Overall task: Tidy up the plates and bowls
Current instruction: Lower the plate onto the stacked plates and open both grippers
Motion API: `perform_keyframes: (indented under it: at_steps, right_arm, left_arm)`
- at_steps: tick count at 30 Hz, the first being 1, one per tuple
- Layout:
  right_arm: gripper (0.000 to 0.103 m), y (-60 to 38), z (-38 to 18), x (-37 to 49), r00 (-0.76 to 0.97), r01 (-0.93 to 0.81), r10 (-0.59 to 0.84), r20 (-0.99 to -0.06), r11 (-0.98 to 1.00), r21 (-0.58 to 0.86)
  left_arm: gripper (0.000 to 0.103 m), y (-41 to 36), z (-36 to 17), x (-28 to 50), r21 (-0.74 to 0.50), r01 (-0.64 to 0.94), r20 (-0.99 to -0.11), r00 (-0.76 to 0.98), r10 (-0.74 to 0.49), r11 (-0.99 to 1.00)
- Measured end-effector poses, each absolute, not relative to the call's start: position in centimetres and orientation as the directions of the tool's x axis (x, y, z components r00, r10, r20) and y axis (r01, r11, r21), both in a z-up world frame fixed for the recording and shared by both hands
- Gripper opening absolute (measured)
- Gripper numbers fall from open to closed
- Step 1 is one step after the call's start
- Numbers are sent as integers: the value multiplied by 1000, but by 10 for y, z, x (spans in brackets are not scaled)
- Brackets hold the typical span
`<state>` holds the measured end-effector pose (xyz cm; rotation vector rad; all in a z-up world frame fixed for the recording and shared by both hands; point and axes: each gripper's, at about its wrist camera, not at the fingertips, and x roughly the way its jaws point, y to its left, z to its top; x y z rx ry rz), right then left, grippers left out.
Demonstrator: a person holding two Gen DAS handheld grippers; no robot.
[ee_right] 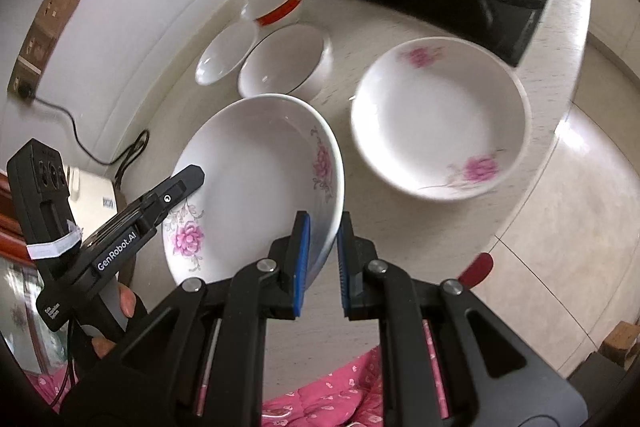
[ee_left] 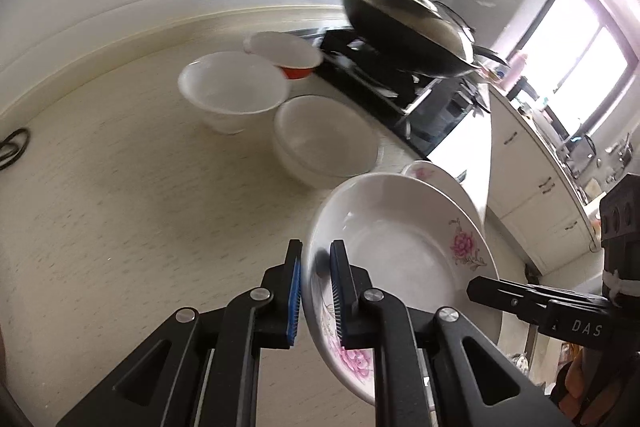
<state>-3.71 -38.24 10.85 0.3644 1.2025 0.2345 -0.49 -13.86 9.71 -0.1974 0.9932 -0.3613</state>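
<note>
A white plate with pink flowers (ee_left: 400,251) is held tilted above the cream counter, gripped on both sides. My left gripper (ee_left: 315,259) is shut on its left rim. My right gripper (ee_right: 323,227) is shut on its right rim; the plate also shows in the right wrist view (ee_right: 248,179). A second flowered plate (ee_right: 440,119) lies flat on the counter near the front edge, its rim showing behind the held plate (ee_left: 424,171). Farther back stand a wide white bowl (ee_left: 324,139), a footed white bowl (ee_left: 232,91) and a red-sided bowl (ee_left: 288,55).
A black gas hob (ee_left: 400,83) with a lidded black wok (ee_left: 408,27) sits right of the bowls. A wall socket (ee_right: 44,39) and black cable (ee_right: 88,151) are at the left. The counter edge (ee_right: 560,107) drops to a tiled floor.
</note>
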Motion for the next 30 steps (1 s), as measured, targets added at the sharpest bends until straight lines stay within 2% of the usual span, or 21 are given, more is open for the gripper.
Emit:
perform_keyframes:
  at_steps: [20,30]
  right_arm:
    - [16,-468,97,-26,397,194,293,-870,899,392]
    - [16,-485,85,-7,384,215,267,-884,905,366]
  left_arm:
    - [15,-238,86,40,-298,332,-795,432,-425,895]
    - [16,-262,66,67,-279,339,-815,411,-408,899]
